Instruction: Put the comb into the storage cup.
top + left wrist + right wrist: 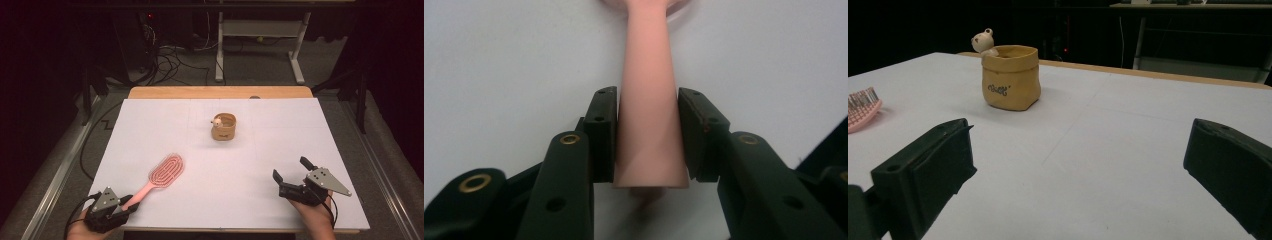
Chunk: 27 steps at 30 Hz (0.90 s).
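Lower left of high view: left gripper (pixel 126 204) clamps the handle of pink hairbrush (pixel 160 178), head lying on white surface (pixel 280 130). Right gripper (pixel 292 175), lower right, jaws spread, empty. Step: brush grasped; next prob. lift & carry to yellow cup (pixel 224 127), upper centre

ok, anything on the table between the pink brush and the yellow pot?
Nothing visible. The left gripper is shut on the pink brush handle; bare table lies between it and the yellow pot.
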Each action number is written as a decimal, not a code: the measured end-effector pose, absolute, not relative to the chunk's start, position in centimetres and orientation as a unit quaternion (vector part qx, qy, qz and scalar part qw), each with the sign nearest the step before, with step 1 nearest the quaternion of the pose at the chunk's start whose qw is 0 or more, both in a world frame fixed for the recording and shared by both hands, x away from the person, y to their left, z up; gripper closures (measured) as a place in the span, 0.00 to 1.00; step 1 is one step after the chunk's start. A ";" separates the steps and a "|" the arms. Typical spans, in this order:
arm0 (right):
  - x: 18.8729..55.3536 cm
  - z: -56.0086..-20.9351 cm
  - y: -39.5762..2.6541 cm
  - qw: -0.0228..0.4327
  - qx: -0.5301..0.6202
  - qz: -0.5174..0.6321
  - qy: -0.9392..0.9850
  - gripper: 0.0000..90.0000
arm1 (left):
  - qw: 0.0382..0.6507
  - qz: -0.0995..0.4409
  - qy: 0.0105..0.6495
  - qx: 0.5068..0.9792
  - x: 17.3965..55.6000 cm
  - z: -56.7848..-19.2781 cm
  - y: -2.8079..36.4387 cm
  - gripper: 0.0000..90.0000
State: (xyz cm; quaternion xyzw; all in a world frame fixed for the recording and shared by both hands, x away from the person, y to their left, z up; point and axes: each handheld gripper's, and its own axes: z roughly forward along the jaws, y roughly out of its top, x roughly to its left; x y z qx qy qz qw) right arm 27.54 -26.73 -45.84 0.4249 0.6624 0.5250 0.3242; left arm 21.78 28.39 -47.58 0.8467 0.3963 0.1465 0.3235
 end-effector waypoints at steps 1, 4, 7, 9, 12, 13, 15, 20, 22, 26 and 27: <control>27.6 -45.9 -26.7 0.324 0.425 0.524 0.663 0.00 | 0.324 0.146 0.398 0.846 21.6 -47.6 28.6 0.69; 27.6 -45.9 -26.7 0.324 0.425 0.524 0.663 0.00 | 0.325 0.144 0.402 0.844 21.4 -47.6 28.9 0.69; 27.6 -45.9 -26.6 0.324 0.424 0.525 0.663 0.00 | 0.323 0.140 0.405 0.844 21.5 -47.5 28.9 0.69; 27.5 -45.8 -26.6 0.324 0.424 0.525 0.663 0.00 | 0.320 0.130 0.406 0.846 21.8 -47.4 28.9 0.69; 27.6 -45.9 -26.8 0.323 0.427 0.525 0.662 0.00 | 0.322 0.114 0.409 0.846 22.5 -47.0 29.2 0.65; 27.6 -45.9 -26.8 0.323 0.427 0.525 0.662 0.00 | 0.323 0.114 0.408 0.846 22.6 -46.8 29.2 0.65; 27.5 -45.8 -26.9 0.325 0.427 0.525 0.660 0.00 | 0.322 0.120 0.404 0.848 22.9 -46.4 29.0 0.62; 27.5 -45.8 -26.9 0.326 0.427 0.527 0.659 0.00 | 0.335 0.123 0.402 0.843 23.4 -45.6 28.8 0.57; 27.5 -45.8 -26.9 0.325 0.428 0.527 0.659 0.00 | 0.342 0.123 0.401 0.841 23.9 -45.0 28.8 0.55; 27.5 -45.8 -26.9 0.325 0.427 0.527 0.659 0.00 | 0.348 0.124 0.405 0.836 24.5 -44.3 28.7 0.45; 27.5 -45.8 -26.9 0.325 0.428 0.527 0.658 0.00 | 0.348 0.124 0.406 0.836 24.8 -44.1 28.6 0.43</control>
